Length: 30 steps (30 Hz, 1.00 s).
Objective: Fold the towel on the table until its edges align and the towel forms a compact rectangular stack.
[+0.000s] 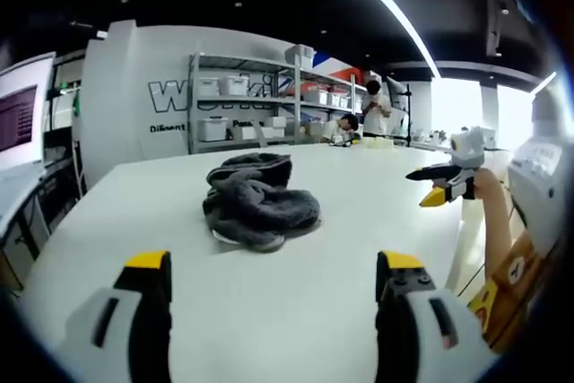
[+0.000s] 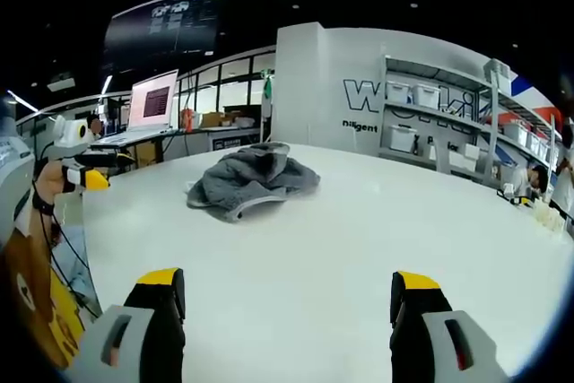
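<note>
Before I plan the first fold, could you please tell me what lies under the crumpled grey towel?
The crumpled grey fleece towel rests directly on the white table. Its bunched folds cover whatever might lie beneath, so nothing else can be confirmed.

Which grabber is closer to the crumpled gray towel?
Hard to call; roughly equal. The left hand-held gripper and the right hand-held gripper are both open and held back from the towel, with bare white table between each and it.

Grey towel [image 1: 258, 202] on white table [image 1: 359, 221]; yellow-tipped tongs [image 1: 273, 268].
</note>
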### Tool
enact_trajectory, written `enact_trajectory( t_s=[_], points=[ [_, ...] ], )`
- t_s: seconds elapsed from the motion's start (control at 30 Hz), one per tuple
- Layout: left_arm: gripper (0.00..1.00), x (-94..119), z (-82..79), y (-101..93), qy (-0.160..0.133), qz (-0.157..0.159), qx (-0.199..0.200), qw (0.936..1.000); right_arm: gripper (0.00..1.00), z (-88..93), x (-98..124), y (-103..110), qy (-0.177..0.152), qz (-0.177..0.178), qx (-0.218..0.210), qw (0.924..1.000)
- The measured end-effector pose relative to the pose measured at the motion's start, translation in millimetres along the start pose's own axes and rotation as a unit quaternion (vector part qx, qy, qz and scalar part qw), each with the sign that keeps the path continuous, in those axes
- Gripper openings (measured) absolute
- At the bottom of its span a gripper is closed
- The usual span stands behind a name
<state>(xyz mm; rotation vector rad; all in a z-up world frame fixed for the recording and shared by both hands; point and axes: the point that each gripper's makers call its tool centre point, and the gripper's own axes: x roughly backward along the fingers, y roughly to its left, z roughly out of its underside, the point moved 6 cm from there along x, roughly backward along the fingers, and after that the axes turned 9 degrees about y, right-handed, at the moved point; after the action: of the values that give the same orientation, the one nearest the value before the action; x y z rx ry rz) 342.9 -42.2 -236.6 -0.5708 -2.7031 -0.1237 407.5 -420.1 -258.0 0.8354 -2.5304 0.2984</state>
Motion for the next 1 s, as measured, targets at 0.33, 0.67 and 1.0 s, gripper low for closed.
enact_trajectory(
  t_s=[0.33,0.67,1.0],
  points=[
    [1.00,-1,-14.3,3.6,-0.002,-0.001,-0.021,0.9998,0.99,4.3,1,-3,0.000,0.003,-0.006,1.0000],
    [1.00,-5,-44.3,9.6,-0.005,0.009,-0.074,0.9972,0.99,7.6,3,-4,-0.001,0.007,-0.010,0.9999],
    [1.00,-23,-61.2,0.0,0.013,0.088,-0.114,0.9895,0.99,10.1,3,-5,0.000,0.008,-0.013,0.9999]
  ],
)
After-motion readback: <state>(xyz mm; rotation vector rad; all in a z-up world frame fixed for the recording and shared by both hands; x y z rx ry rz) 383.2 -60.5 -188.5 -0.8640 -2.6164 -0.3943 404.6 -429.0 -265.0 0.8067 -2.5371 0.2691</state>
